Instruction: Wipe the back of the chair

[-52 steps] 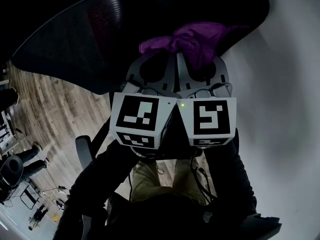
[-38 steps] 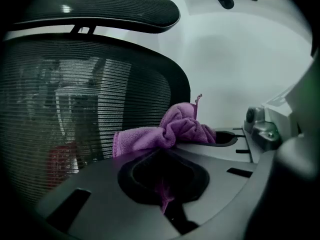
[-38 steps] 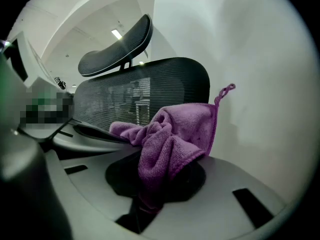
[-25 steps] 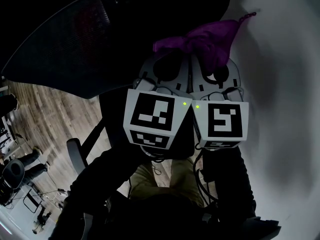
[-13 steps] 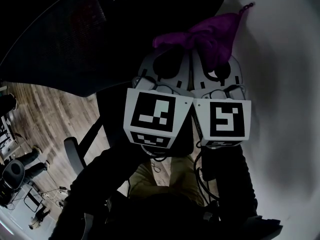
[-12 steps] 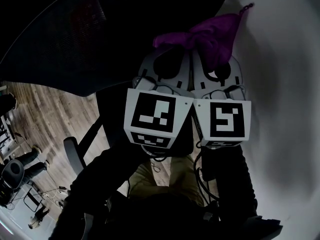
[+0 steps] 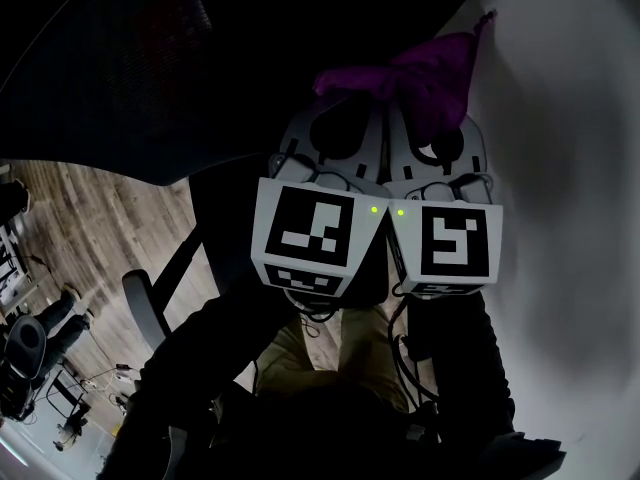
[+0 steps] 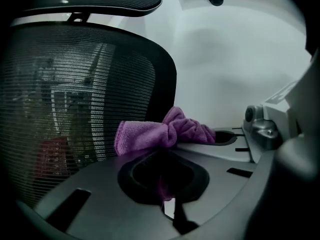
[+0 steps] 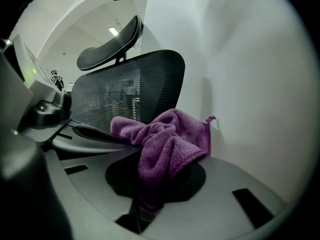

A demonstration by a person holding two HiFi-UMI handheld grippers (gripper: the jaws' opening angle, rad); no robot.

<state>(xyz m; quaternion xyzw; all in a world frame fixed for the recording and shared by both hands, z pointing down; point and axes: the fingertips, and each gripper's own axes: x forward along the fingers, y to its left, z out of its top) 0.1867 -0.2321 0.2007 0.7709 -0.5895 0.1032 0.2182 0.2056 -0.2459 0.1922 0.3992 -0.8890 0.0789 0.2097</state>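
Observation:
The chair's black mesh back fills the upper left of the head view, with its right edge next to the cloth. A bunched purple cloth sits at the tips of both grippers, which are held side by side. My right gripper is shut on it; the cloth piles up over its jaws. My left gripper is shut on the cloth's other end, which lies against the mesh back. In the right gripper view the mesh back stands just behind the cloth.
A white wall stands close on the right, right behind the cloth. The chair's headrest sits above the back. An armrest and wooden floor show at lower left. The person's legs are below the grippers.
Since two seconds ago both grippers have carried the cloth rightward to the chair back's right edge, toward the wall. In the last half second they have barely moved.

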